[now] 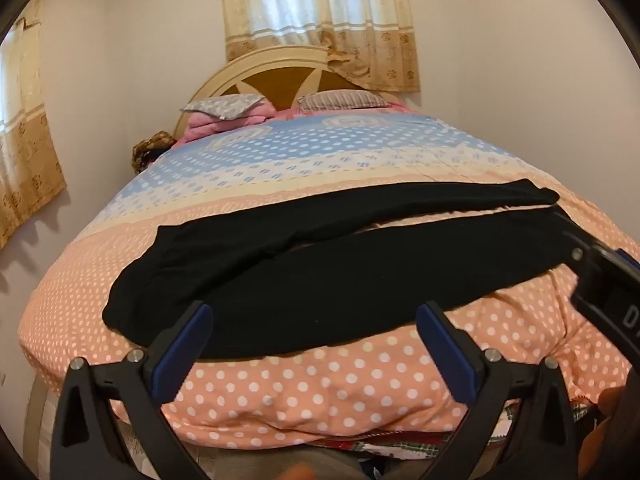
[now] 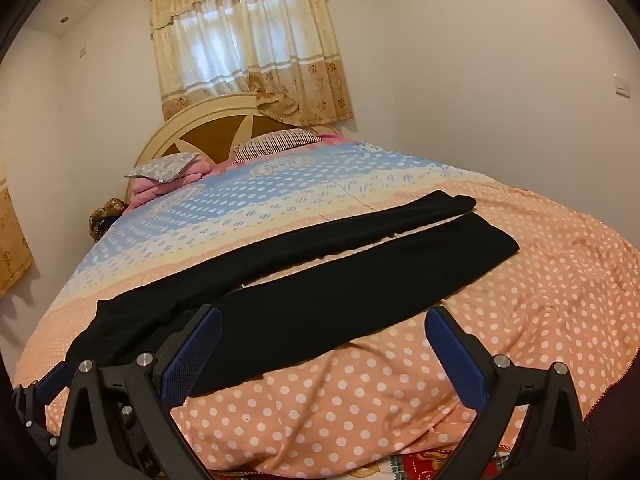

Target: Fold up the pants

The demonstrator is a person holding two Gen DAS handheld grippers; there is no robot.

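A pair of black fabric pants (image 1: 304,264) is lying flat across the polka-dot peach and blue quilted bed (image 1: 320,392), near its foot edge, legs spread slightly apart and running toward the right side. The left hand-held gripper (image 1: 316,344) is hovering over the waist end with jaws standing wide, gripping nothing. The right hand-held gripper (image 2: 324,344) is hovering likewise over the nearer leg, jaws wide and empty.

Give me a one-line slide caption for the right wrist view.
Open right gripper hovers over black pants spread flat across the polka-dot bedspread.
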